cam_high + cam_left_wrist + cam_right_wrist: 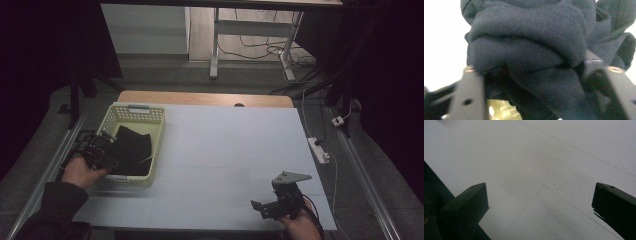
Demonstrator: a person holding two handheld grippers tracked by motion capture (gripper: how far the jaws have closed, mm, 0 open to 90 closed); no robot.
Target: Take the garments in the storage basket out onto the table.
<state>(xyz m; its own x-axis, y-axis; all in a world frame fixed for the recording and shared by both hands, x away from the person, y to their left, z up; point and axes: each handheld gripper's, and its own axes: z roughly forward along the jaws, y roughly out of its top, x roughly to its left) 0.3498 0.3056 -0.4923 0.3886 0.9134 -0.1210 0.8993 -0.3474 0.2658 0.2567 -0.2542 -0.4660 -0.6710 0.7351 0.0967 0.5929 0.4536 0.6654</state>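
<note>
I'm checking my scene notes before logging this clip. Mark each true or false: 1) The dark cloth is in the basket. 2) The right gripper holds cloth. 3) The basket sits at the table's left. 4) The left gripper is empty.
1) True: the dark cloth lies in the pale yellow basket.
2) False: the right gripper is open over the bare white table.
3) True.
4) False: the left gripper has cloth bunched between its jaws.
</note>
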